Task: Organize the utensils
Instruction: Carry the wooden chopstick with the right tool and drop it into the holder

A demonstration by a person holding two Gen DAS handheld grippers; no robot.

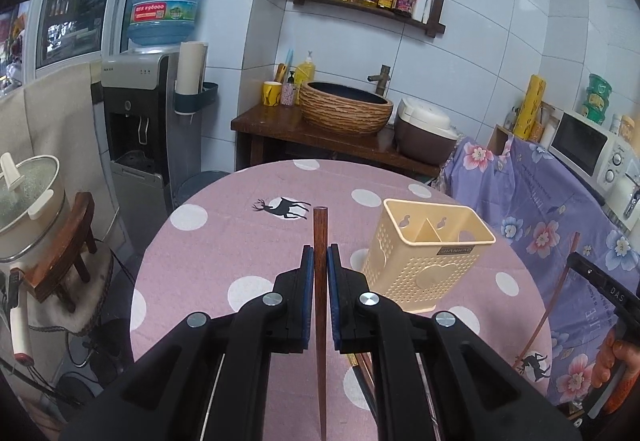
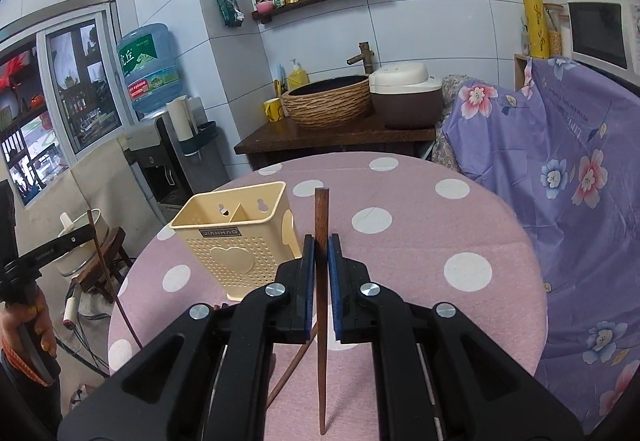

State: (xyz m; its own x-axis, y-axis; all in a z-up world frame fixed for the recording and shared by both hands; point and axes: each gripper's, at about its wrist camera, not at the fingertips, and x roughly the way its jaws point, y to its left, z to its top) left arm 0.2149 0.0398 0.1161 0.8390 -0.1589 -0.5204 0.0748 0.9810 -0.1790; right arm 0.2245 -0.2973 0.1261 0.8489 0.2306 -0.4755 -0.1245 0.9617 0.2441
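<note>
My left gripper (image 1: 319, 255) is shut on a brown wooden chopstick (image 1: 320, 229) that stands upright above the pink dotted table (image 1: 224, 237). A cream perforated utensil holder (image 1: 424, 261) stands to its right, its compartments showing nothing inside. My right gripper (image 2: 319, 247) is shut on a second wooden chopstick (image 2: 321, 213), also upright, with the holder (image 2: 236, 241) to its left. Another chopstick (image 2: 292, 365) lies on the table under the right gripper. The other gripper with its chopstick shows at the right edge of the left wrist view (image 1: 600, 281) and at the left edge of the right wrist view (image 2: 44, 249).
A purple floral cloth (image 2: 560, 169) covers furniture right of the table. A wooden counter (image 1: 272, 121) with a woven basin and rice cooker stands behind. A water dispenser (image 1: 136, 113) and a pot on a stool (image 1: 28, 201) stand to the left.
</note>
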